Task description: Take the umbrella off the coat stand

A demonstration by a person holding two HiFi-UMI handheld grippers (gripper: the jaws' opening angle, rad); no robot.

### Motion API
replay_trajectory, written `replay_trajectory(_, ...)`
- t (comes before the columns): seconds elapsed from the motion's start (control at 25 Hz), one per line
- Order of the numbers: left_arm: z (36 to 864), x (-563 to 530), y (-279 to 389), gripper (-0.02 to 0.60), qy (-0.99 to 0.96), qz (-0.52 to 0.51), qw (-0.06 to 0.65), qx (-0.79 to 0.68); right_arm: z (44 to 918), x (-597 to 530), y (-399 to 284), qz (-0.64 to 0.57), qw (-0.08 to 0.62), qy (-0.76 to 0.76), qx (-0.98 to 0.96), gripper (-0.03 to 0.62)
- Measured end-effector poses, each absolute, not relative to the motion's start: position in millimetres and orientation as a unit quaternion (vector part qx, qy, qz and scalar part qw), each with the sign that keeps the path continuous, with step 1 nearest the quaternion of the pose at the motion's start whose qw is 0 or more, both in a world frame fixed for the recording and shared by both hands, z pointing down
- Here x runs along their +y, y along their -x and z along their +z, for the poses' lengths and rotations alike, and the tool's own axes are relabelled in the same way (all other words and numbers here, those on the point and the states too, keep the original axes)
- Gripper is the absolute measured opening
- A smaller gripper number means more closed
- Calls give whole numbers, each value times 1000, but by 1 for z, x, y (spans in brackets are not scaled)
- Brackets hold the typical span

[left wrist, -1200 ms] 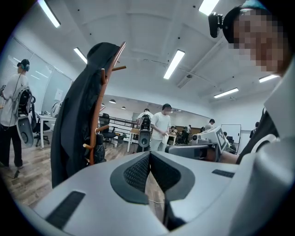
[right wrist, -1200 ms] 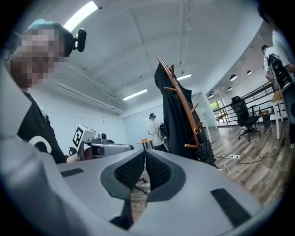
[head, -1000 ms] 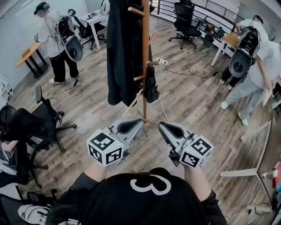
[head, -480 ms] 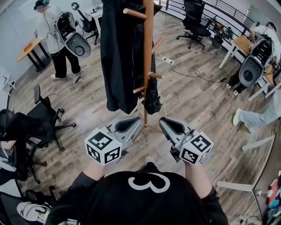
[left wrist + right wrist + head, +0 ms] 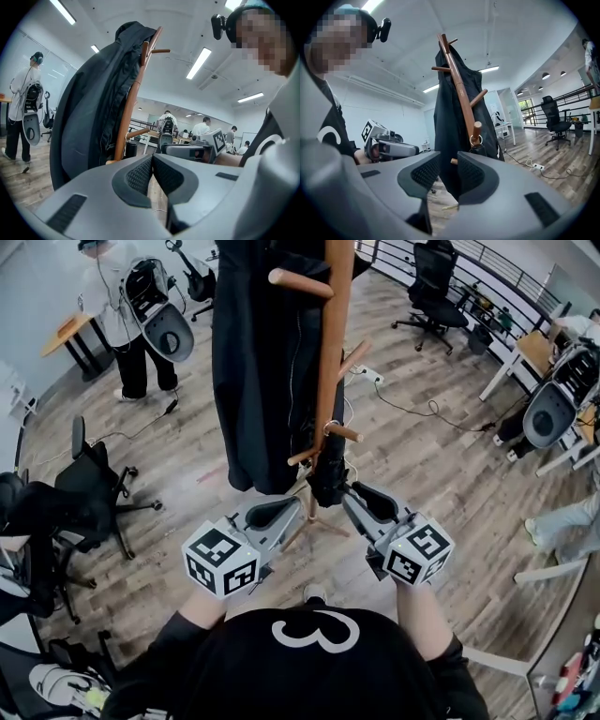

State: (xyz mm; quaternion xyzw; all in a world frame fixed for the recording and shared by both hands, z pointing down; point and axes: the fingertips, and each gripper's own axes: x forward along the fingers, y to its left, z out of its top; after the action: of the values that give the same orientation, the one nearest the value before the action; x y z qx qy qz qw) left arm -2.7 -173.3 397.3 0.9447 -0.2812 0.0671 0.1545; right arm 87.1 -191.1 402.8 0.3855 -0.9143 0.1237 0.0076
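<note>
A wooden coat stand (image 5: 330, 352) rises just ahead of me with a black coat (image 5: 262, 362) draped over its left side. The folded black umbrella (image 5: 327, 474) hangs by a metal ring from a low peg (image 5: 476, 131) on the stand's right. My right gripper (image 5: 353, 493) is level with the umbrella (image 5: 480, 149) and close in front of it. Its jaws are opening, a narrow gap (image 5: 449, 174) shows, and nothing is between them. My left gripper (image 5: 298, 508) is shut and empty beside the pole (image 5: 131, 108), pads together (image 5: 152, 164).
A person wearing gear (image 5: 131, 315) stands at the back left. Office chairs (image 5: 89, 488) crowd the left side. A power strip with cable (image 5: 375, 377) lies on the wood floor past the stand. White desks (image 5: 539, 352) stand at the right. The stand's splayed legs (image 5: 314, 521) lie under my grippers.
Both grippers have moved forward up to the coat stand, which now looms nearer. The right gripper's tips have reached the hanging umbrella. The people at the right have slid mostly out of view.
</note>
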Motion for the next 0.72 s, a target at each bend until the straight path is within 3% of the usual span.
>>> replay_trajectory(0.04,399,-177,3,17,-944,67,155,-283,405,-197,-87,123,9,-385,-914,134)
replay_trajectory(0.24,407,-191,4,15,-941,69,165,-288,415,-227,-88,112,20,-395,-912,190)
replay_trajectory(0.72,426,-214,23,17,-928,90,179,-316,452,-291,-84,66,82,-439,-892,218)
